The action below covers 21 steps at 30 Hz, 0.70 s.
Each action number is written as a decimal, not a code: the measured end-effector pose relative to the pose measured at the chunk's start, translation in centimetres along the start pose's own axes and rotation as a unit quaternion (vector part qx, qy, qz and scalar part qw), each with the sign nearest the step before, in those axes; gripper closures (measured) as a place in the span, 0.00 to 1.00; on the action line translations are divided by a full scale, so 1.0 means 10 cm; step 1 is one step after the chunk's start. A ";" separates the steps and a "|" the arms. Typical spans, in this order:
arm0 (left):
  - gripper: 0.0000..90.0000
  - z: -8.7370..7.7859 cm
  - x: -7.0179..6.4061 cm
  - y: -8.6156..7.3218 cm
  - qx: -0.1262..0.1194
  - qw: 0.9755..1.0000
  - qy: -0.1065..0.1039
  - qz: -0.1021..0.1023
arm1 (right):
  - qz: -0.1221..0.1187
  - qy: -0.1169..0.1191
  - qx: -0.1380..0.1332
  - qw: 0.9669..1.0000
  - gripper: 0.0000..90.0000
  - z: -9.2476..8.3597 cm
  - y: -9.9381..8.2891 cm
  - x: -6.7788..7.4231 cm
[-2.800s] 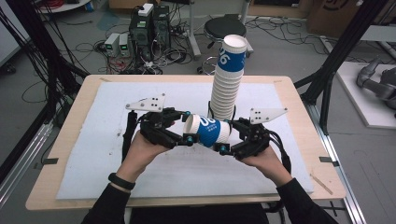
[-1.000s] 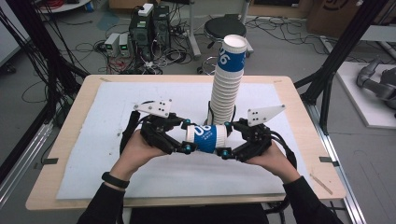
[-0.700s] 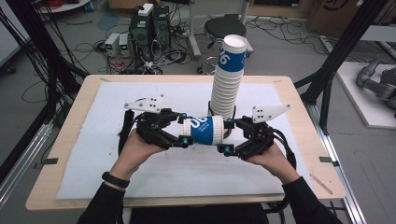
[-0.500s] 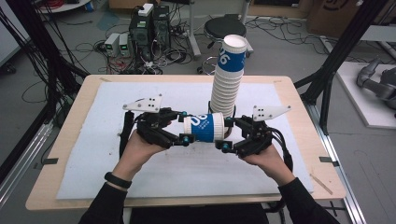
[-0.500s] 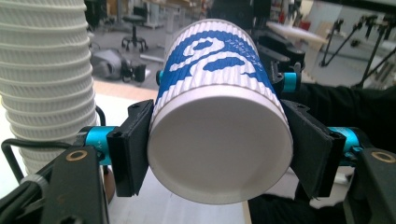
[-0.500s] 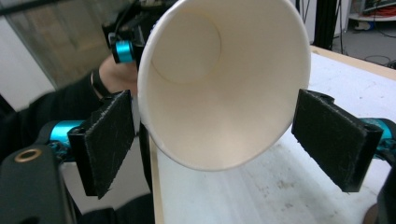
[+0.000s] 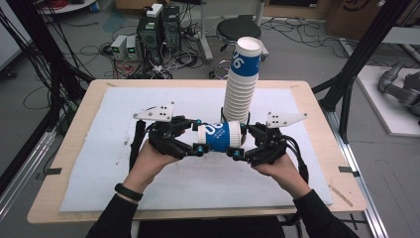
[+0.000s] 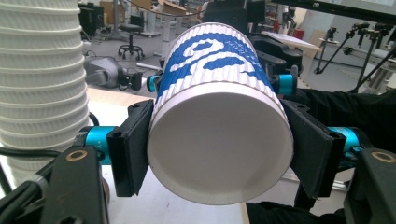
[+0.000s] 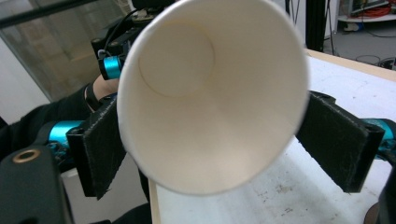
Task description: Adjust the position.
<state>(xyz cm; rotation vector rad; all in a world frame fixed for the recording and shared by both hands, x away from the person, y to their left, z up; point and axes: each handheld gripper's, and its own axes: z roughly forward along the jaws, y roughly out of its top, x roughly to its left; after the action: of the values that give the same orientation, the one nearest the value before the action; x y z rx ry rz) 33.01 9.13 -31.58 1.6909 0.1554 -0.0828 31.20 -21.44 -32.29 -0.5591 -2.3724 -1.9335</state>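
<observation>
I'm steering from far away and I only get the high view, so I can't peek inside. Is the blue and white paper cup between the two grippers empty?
Observer: Yes. The right gripper view looks into the open mouth of the blue and white ribbed paper cup, and the inside is bare white.
Operator: Which end points at the left gripper?
Observer: Its flat white bottom. In the left gripper view, the left gripper has a black pad pressed on each side of the base.
Operator: Is the other one holding it too?
Observer: It looks so. The right gripper has a pad against each side of the cup near the rim.
</observation>
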 end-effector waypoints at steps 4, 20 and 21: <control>0.33 0.00 0.00 0.00 -0.001 1.000 -0.005 -0.002 | -0.004 0.005 0.001 1.000 0.18 -0.01 0.01 0.00; 0.30 0.06 -0.06 0.02 0.098 0.995 0.004 0.007 | -0.042 0.022 0.058 0.997 0.27 -0.07 0.04 -0.01; 0.29 0.07 -0.06 0.02 0.105 0.994 0.007 0.009 | -0.041 0.023 0.062 0.997 0.27 -0.06 0.04 -0.01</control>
<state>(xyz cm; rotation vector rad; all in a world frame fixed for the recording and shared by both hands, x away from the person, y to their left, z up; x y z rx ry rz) 32.48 8.40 -31.37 1.9026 0.1458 -0.0754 31.27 -21.97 -31.82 -0.4117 -2.5009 -1.7926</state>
